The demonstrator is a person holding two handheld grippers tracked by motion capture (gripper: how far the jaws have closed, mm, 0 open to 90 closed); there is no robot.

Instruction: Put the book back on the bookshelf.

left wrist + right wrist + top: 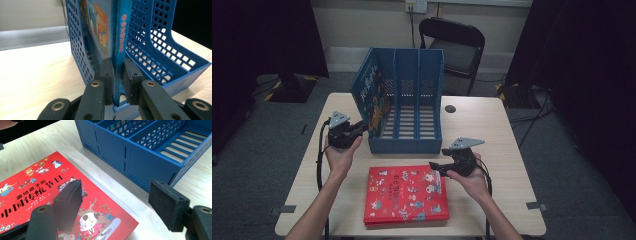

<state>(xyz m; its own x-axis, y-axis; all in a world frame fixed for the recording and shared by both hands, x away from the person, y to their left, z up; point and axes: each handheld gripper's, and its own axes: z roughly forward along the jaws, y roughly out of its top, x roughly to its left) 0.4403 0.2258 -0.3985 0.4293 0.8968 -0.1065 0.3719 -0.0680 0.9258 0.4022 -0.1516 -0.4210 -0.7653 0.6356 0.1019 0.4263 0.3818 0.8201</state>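
A blue picture book [119, 37] stands upright in the left slot of a blue three-slot file rack [160, 47]. My left gripper [119, 80] is shut on the lower part of its spine. From above, that gripper [362, 127] meets the blue book [371, 95] at the front left corner of the rack [407, 142]. A red picture book [406, 194] lies flat in front of the rack. My right gripper [435, 167] hovers open over its far right corner. Between those wide-apart jaws I see the red book [37, 192] and bare table; the gripper [117, 205] holds nothing.
The rack's [140, 152] middle and right slots hold nothing. A dark round grommet [450, 108] sits in the wooden table [492, 130] to the rack's right. A black chair [454, 47] stands behind the table. Cables trail from both grippers towards the table's near edge.
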